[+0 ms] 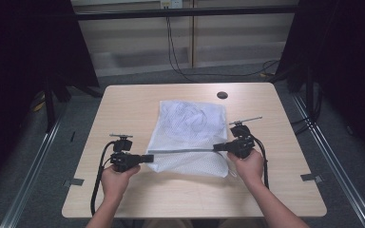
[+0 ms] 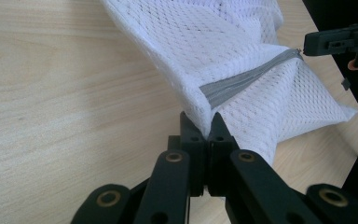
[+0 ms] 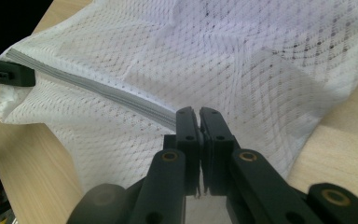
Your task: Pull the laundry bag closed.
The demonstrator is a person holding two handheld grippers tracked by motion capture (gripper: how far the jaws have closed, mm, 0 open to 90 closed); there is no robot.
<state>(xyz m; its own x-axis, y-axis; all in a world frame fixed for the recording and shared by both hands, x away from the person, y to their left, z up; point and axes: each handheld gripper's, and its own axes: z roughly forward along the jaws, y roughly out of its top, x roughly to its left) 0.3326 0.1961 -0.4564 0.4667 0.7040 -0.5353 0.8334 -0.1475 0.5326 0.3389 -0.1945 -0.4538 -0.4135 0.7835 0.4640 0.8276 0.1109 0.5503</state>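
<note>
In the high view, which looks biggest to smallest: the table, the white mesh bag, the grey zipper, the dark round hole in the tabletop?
1. Table
2. White mesh bag
3. Grey zipper, a thin strip
4. Dark round hole

- The left tool (image 1: 148,157) is matt black, with a short boxy body and a small flat grey plate standing on a stalk on top.
- The right tool (image 1: 217,147) is of the same black make, its grey plate longer and thinner.
- A thick black cable (image 1: 96,183) loops from the left tool; another black cable (image 1: 264,164) trails from the right one.
- Up close, each tool has two black jaws on flat black link arms, joined by round brass-coloured rivets (image 2: 174,157).
- Small dark screw holes mark the jaw blocks.
- The person's forearms (image 1: 274,205) are bare, with no sleeves.
</note>
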